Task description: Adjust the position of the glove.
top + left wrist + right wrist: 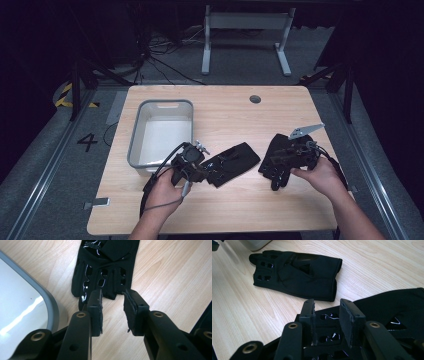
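Left gripper view: left claw (112, 312) gapes over a glossy-patched black fabric glove (106, 267); right claw (327, 320) likewise apart.

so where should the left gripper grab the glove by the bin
Take the left glove by its finger end, coming in low along the table. It lies flat with that edge facing the left gripper, whose open jaws already flank it.

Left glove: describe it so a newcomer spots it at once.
On the wooden table, find the grey tub at the left. The left glove lies flat just right of the tub's near corner, at the left tool. Unlike the other black glove, under the right tool, it lies beside the tub.
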{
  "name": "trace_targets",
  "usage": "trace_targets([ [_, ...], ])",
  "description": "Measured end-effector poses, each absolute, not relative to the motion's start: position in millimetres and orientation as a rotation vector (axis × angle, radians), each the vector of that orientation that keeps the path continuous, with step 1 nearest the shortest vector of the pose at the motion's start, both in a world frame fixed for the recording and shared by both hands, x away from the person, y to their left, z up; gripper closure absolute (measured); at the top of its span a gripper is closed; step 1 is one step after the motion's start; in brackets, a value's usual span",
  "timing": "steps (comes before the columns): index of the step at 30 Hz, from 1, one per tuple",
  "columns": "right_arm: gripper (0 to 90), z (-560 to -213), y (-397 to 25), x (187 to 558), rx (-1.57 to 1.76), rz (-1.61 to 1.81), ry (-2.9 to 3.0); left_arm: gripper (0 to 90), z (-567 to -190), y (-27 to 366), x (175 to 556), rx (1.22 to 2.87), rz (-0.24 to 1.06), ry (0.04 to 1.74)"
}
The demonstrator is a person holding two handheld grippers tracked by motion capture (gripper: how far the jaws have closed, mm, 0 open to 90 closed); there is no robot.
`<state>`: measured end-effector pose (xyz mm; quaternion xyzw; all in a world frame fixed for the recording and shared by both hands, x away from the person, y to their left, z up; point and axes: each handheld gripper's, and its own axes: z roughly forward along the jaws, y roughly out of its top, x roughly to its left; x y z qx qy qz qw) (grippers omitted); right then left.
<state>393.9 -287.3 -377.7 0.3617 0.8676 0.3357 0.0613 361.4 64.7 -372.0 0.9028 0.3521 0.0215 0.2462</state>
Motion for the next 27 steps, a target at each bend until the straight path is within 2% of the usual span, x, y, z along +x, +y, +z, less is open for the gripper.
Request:
trace_targets([
  [13, 62.3, -381.8, -270.3, 396.9, 1.076, 1.035, 2.639, 60.7, -379.6, 59.4, 364.5, 2.48, 0.062, 0.962],
  [17, 60.9, -389.4, -257.8, 405.7, 1.116, 1.038, 2.649, 56.4, -390.0, 54.9, 367.9, 2.505, 0.041, 0.992],
  [27, 56.6, -411.3, -243.5, 424.1, 1.187, 0.953, 2.648, 53.4, -399.2, 54.5, 371.9, 2.546, 0.041, 1.013],
])
